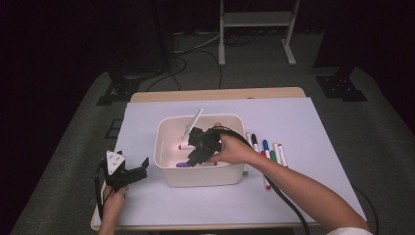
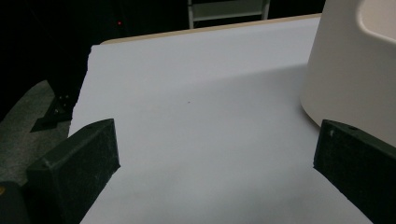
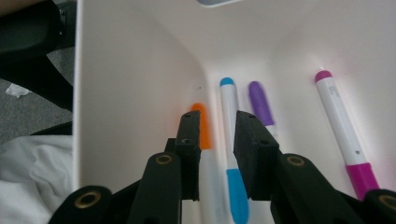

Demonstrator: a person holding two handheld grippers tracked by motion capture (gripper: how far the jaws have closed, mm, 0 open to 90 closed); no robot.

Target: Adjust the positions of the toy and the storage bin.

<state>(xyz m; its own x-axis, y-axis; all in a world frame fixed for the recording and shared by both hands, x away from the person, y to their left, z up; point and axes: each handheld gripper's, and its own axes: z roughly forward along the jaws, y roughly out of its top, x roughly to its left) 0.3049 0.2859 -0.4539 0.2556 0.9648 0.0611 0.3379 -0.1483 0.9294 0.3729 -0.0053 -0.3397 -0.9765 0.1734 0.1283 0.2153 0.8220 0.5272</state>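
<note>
A white bin [image 1: 200,175] stands mid-table on the white sheet. My right gripper [image 1: 198,152] reaches down into it. In the right gripper view its jaws [image 3: 218,126] stand a little apart, with no pad pressing on anything. A white marker with blue ends [image 3: 229,107] lies on the bin floor below the gap. An orange-capped marker [image 3: 204,126] lies against the bin wall [image 3: 130,84], partly behind one jaw. A purple marker [image 3: 259,100] and a magenta one [image 3: 343,126] lie beside them. My left gripper [image 1: 138,172] rests left of the bin, jaws wide [image 2: 217,154] and empty.
Several markers [image 1: 266,149] lie in a row on the sheet right of the bin. A white pen [image 1: 193,122] leans over the bin's back rim. The bin's side [image 2: 345,70] rises close by my left gripper. The table's left edge drops to grey carpet.
</note>
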